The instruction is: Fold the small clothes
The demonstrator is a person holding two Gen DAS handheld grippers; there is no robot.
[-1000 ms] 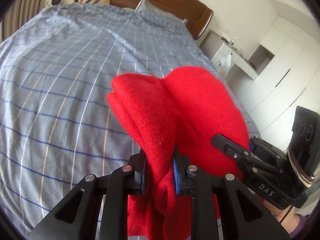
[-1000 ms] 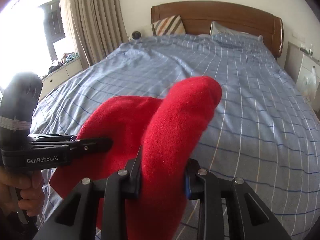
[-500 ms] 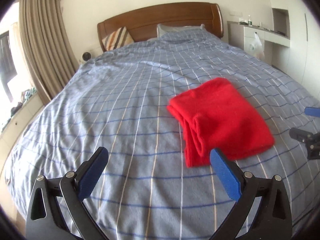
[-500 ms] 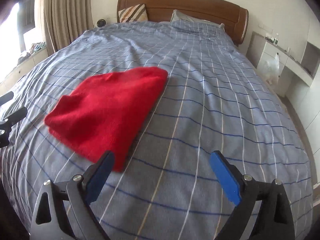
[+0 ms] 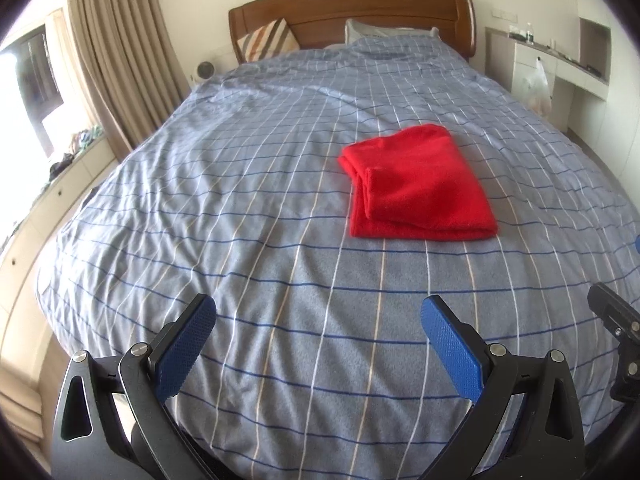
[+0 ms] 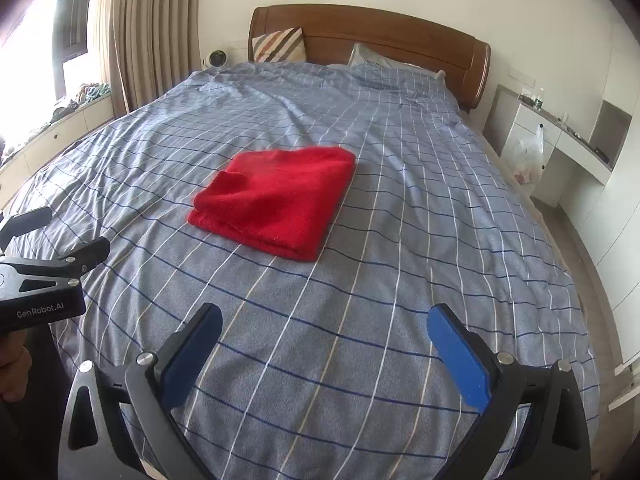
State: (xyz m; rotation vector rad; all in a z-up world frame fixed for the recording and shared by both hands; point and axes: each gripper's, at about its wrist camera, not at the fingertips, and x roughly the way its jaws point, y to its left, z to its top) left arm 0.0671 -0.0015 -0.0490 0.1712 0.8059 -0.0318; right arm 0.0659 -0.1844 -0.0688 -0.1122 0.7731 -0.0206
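Folded red garment (image 5: pixel 420 186) at 1 o'clock | soft, light, limp; grip at folded edge | left gripper (image 5: pixel 318 336), right gripper (image 6: pixel 326 344): spread wide, empty

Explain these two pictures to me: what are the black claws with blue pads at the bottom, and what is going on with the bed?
No robot here: a person holds a two-finger gripper in each hand, each with a wide-angle camera looking forward along its fingers. One picture comes from the left gripper, the other from the right gripper; that is why each also shows the other tool at its edge. On the blue checked bed cover lies a folded red garment. Nothing is held: both grippers' jaws have just been opening and now stand wide, with only bedding visible between them, well short of the garment.
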